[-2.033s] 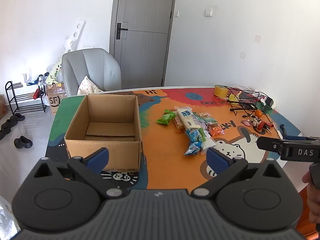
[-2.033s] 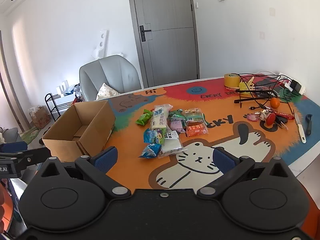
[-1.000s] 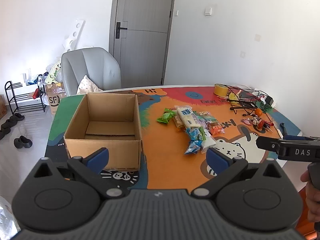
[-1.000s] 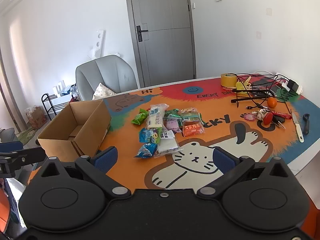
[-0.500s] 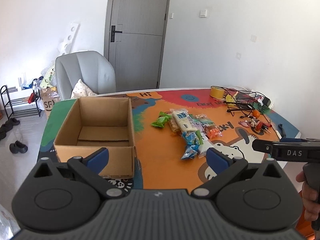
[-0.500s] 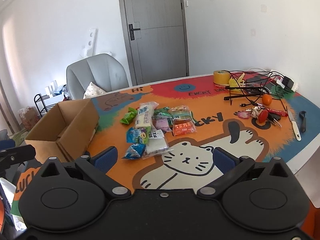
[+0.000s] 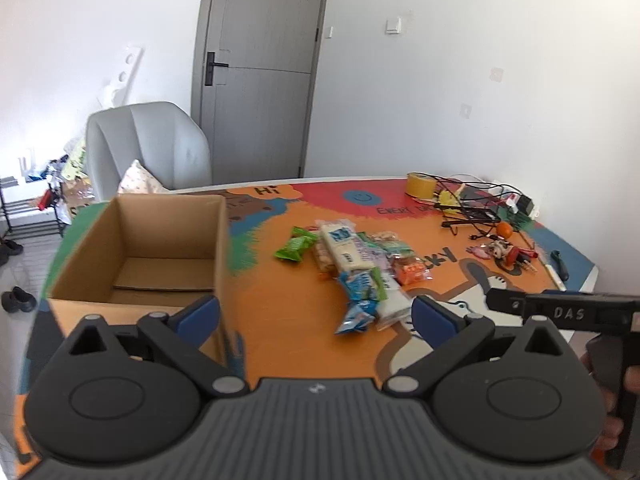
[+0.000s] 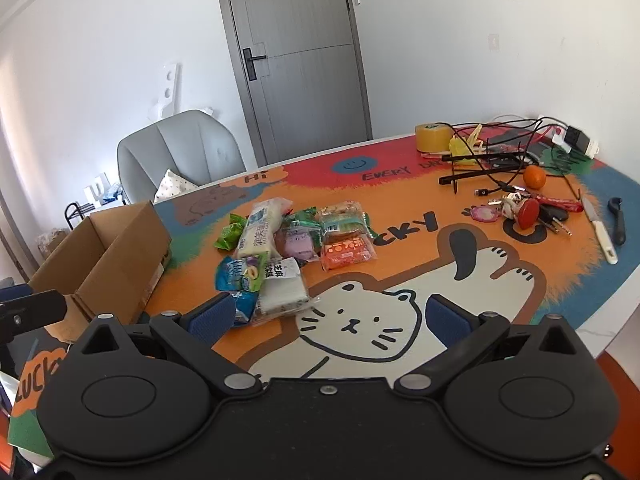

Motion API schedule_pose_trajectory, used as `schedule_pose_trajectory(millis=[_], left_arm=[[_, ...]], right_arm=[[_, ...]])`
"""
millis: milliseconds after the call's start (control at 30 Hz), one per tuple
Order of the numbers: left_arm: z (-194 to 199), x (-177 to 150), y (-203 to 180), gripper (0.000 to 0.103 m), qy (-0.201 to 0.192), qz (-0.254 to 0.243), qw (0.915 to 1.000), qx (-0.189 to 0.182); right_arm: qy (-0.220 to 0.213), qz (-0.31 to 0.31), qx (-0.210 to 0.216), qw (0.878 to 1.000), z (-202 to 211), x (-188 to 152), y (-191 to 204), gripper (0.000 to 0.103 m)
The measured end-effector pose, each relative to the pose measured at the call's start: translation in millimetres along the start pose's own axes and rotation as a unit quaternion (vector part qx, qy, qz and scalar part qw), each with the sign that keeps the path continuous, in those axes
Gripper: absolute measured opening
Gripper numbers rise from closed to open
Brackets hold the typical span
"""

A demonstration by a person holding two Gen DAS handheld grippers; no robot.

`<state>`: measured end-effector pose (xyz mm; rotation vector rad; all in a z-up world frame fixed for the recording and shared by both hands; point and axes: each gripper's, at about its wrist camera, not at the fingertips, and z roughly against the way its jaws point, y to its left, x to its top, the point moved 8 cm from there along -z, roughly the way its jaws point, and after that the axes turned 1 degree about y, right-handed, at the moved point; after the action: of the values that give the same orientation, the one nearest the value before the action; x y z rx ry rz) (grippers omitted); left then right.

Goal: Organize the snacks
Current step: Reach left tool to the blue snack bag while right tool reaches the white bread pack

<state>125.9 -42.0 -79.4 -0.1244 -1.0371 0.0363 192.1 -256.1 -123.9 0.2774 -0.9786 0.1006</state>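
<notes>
An open, empty cardboard box [image 7: 160, 248] [image 8: 116, 256] stands on the left of the colourful table. To its right lies a pile of several snack packets [image 7: 360, 264] [image 8: 288, 244]: a green one, a long white one, blue ones, an orange one. My left gripper [image 7: 316, 318] is open above the table's near edge, between box and pile, holding nothing. My right gripper [image 8: 328, 318] is open too, over the white cat drawing, with the nearest blue packet [image 8: 244, 304] just beyond its left fingertip. Each gripper's side shows in the other's view.
At the table's far right lie a yellow tape roll [image 8: 434, 136], tangled cables [image 8: 492, 152], an orange [image 8: 535, 178], keys [image 8: 524, 210] and a knife [image 8: 602, 236]. A grey chair [image 7: 148, 146] stands behind the table, a door [image 7: 260, 72] beyond it. A person's hand [image 7: 624, 400] holds the right gripper.
Both grippers have moved forward and lower toward the table. The box and the snack pile look nearer and larger. Both stay open.
</notes>
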Motion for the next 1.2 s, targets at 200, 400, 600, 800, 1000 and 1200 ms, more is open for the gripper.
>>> schedule_pose_trajectory(millis=[200,400,600,800,1000,1200], left_arm=[[-23.3,-3.3,-19.7,0.101,0.000,-0.003,0.9996,-0.027],[-56.0,-12.9,-29.4,0.086,0.018,-0.002,0.9989,-0.044],[-90.4,-22.2,-27.8,0.064,0.049,0.006,0.9977,-0.045],[-115.6,-25.9,-24.6,0.058,0.075,0.004,0.9963,-0.042],[-138.9,-26.6,-20.3,0.052,0.090,0.019,0.9948,-0.043],[-157.4,-29.1,-23.4,0.046,0.103,0.030,0.9926,-0.056]], right_arm=[[-0.017,-0.001,0.035,0.999,-13.3,-2.4,-8.4,0.102],[-0.011,-0.007,0.073,0.997,-34.2,-7.8,-10.2,0.088],[0.015,-0.018,0.101,0.995,-59.7,-17.7,-6.4,0.074],[0.028,-0.022,0.111,0.993,-77.4,-20.6,-1.0,0.073],[0.042,-0.017,0.107,0.993,-96.1,-21.0,1.5,0.073],[0.051,-0.014,0.107,0.993,-108.4,-18.5,3.6,0.070]])
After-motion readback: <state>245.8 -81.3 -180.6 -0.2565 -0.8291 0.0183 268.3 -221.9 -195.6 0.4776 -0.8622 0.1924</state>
